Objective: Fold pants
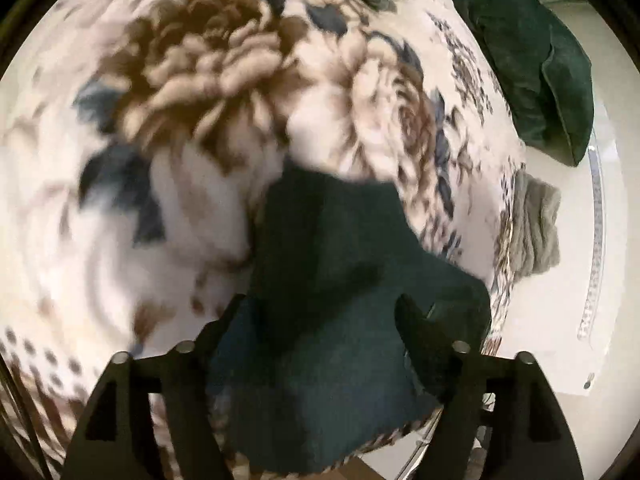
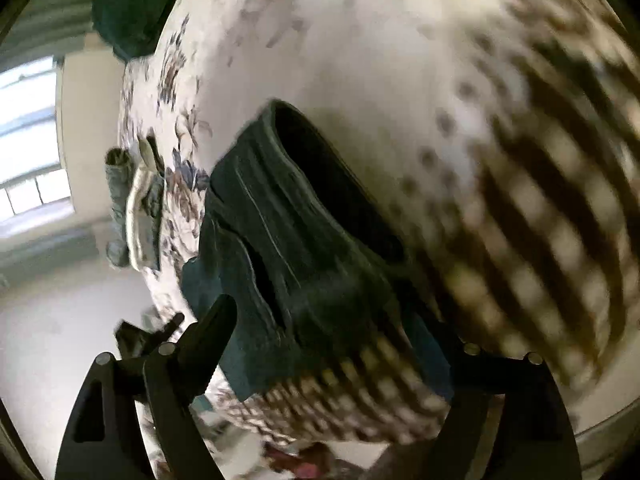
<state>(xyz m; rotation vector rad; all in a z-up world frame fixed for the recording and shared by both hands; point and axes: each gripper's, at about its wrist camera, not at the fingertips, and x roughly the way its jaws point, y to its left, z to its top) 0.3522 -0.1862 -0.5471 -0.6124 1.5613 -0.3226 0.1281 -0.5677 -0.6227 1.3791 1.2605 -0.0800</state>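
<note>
Two claws are working one pair of dark green pants (image 1: 320,280) on a bed, over a floral blanket (image 1: 208,80).

Item 1, left claw (image 1: 320,320): fingers are standing spread, with pants fabric lying bunched between them and over the right finger. Whether it is truly pinching the cloth cannot be told; the wide gap suggests it is only cradling it.

Item 2, right claw (image 2: 344,320): also spread, the ribbed waistband end (image 2: 280,184) lying between its fingers, apparently to steady that end for a fold. The right finger is mostly hidden by cloth.

Item 3, pants: lying crumpled near the blanket's edge, close to both claws, not yet flattened.

Item 4, surroundings: a green pillow (image 1: 536,80) is sitting at the bed's far corner, and a grey garment (image 1: 534,228) is hanging off the edge, both well apart from the work.
</note>
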